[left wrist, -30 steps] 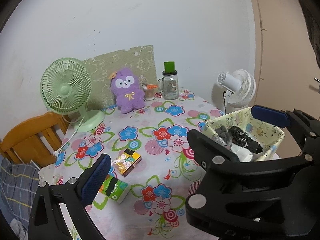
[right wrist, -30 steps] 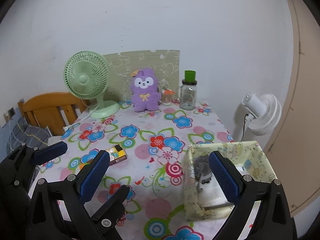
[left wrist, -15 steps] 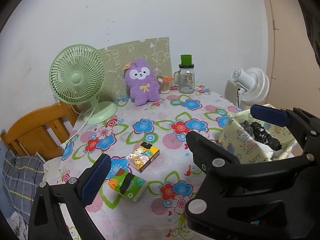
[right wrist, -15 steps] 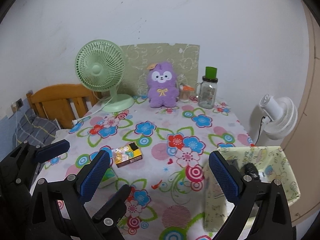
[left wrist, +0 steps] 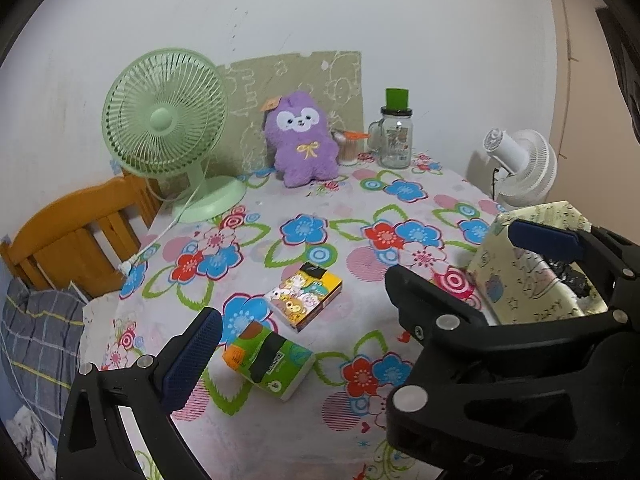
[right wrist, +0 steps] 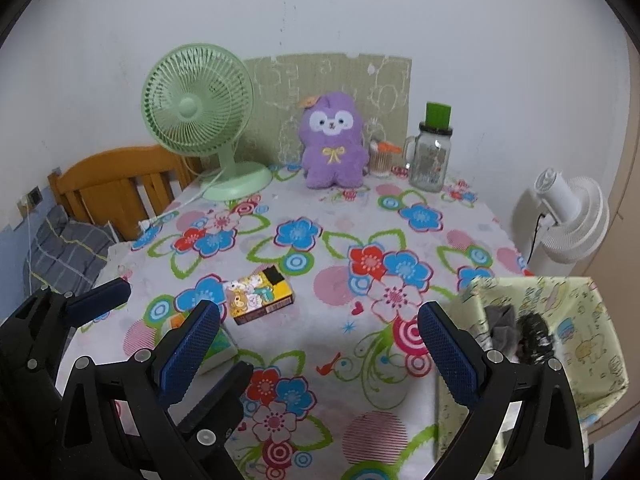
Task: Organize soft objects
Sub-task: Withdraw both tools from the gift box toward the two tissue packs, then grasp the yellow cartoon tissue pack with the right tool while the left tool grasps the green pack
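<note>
Two hand-held grippers hover with jaws spread wide over the near edge of a table (right wrist: 340, 344) dressed in a flowered cloth, neither one holding anything. The left gripper (left wrist: 360, 300) frames a green tissue pack (left wrist: 269, 360) lying just below its left finger, with a yellow cartoon-printed tissue pack (left wrist: 306, 294) a little farther in; the two packs lie close together but apart. The right gripper (right wrist: 320, 344) looks across the same cloth, its right finger beside a pale-green fabric basket (right wrist: 580, 344) at the table's right edge, where grey and black soft items (right wrist: 516, 330) sit inside. At the far edge, a purple plush toy (right wrist: 332, 140) sits upright against a green patterned board (right wrist: 328, 76) leaning on the wall, between a green desk fan (right wrist: 198, 104) and a glass mug jar (right wrist: 430, 160) with a green top. A white fan (right wrist: 572, 216) stands beyond the table's right side, a wooden chair (right wrist: 116, 184) to the left
</note>
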